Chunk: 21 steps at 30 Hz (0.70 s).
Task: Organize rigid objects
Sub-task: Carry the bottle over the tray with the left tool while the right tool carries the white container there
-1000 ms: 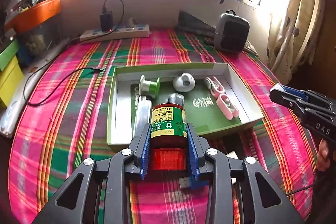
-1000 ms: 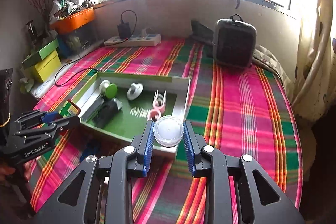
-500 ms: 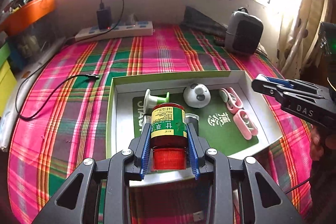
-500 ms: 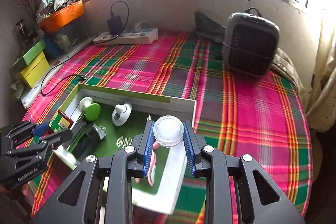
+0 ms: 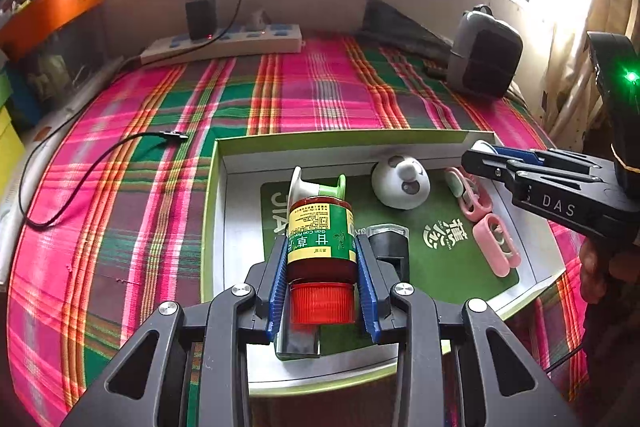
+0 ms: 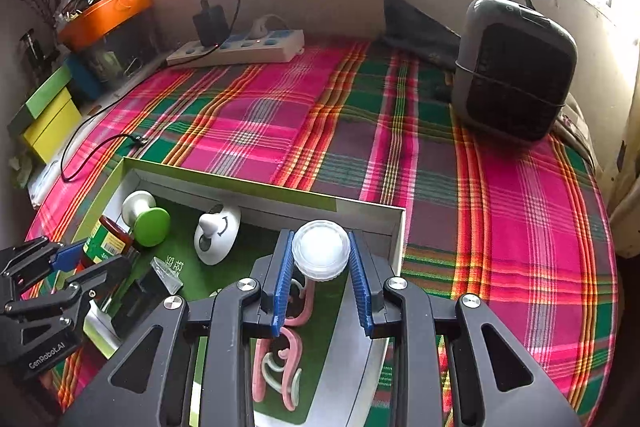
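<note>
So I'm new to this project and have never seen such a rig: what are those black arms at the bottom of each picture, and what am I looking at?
They are hand-held tongs, one in each of a person's hands, each with a fisheye camera looking along its fingers. One picture comes from the left tongs, which grip a brown bottle with a red cap. The other comes from the right tongs, which grip a small white round jar. Both hover over an open shallow box on a plaid cloth. In the box lie a green spool, a white round gadget, pink clips and a black item.
</note>
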Motion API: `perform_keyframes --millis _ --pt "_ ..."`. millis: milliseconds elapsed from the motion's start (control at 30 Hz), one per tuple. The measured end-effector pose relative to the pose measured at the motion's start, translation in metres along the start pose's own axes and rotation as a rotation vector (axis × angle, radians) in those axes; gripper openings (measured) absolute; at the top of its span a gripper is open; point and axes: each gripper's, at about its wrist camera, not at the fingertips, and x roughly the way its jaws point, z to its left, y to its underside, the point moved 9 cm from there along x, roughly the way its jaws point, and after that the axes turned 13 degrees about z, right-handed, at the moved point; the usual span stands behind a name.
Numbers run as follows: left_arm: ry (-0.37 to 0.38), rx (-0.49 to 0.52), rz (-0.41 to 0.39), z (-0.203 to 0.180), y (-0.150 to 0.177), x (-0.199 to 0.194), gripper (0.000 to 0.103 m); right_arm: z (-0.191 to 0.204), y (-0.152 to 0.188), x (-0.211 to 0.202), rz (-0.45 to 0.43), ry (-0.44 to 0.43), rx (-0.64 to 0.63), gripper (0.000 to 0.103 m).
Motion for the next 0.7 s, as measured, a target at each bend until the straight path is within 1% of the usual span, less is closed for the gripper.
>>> perform_keyframes --millis 167,700 --pt "-0.002 0.003 0.006 -0.0002 0.0002 0.0032 0.031 -0.0015 -0.0011 0.0055 0.01 -0.004 0.006 0.029" --pt "0.003 -0.014 0.014 0.0038 0.0002 0.0071 0.032 0.0024 -0.0061 0.0094 0.0 -0.014 0.007 0.029"
